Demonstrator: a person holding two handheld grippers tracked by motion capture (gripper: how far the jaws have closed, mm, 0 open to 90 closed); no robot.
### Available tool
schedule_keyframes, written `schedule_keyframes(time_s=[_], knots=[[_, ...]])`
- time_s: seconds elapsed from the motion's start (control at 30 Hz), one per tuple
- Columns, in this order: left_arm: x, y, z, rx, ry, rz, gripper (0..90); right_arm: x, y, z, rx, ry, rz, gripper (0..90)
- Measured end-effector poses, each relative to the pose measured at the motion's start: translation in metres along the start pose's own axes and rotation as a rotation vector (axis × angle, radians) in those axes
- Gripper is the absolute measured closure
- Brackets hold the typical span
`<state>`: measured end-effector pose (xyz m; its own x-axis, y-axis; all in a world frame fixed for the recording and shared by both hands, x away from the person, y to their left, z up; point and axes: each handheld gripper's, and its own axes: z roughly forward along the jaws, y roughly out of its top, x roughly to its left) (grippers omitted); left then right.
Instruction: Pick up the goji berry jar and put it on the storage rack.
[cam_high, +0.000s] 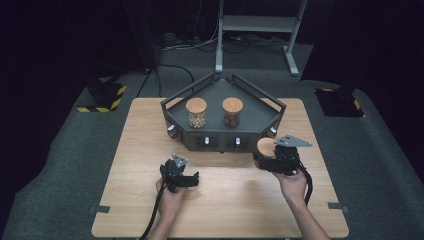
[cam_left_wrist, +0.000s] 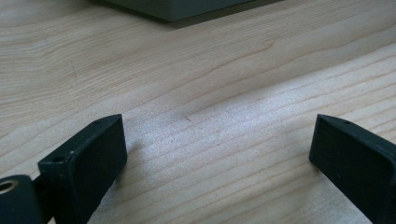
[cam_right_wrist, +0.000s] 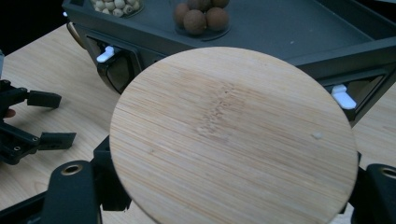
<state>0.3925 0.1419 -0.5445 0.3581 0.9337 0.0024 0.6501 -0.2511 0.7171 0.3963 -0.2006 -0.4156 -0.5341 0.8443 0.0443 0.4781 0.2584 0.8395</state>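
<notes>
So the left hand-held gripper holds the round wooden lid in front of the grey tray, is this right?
Not the left. The right hand-held gripper holds the round wooden lid before the grey tray, as the right gripper view shows. The left hand-held gripper is open, holding nothing.

A wooden table (cam_high: 150, 200) stands on grey carpet (cam_high: 60, 165) in a dark room.

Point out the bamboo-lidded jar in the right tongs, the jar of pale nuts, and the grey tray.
bamboo-lidded jar (cam_right_wrist: 233, 140): right gripper view, middle of lid.
jar of pale nuts (cam_high: 196, 119): high view, glass body.
grey tray (cam_high: 220, 142): high view, front wall.
</notes>
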Motion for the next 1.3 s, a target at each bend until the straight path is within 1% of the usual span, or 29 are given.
schedule_keyframes(time_s=[0.37, 0.7, 0.83, 1.3], knots=[[0.0, 0.0, 0.0, 0.0, 0.0, 0.0, 4.2, 0.002, 0.01, -0.001, -0.004, -0.008, -0.007, 25.7], [0.0, 0.0, 0.0, 0.001, 0.0, 0.0, 4.2, 0.003, 0.02, -0.002, -0.009, -0.002, -0.019, 25.8], [0.0, 0.0, 0.0, 0.0, 0.0, 0.0, 4.3, 0.003, 0.024, -0.002, -0.01, 0.011, -0.013, 25.8], [0.0, 0.0, 0.0, 0.001, 0.0, 0.0, 4.2, 0.0, 0.034, -0.003, -0.01, 0.02, 0.0, 25.8]])
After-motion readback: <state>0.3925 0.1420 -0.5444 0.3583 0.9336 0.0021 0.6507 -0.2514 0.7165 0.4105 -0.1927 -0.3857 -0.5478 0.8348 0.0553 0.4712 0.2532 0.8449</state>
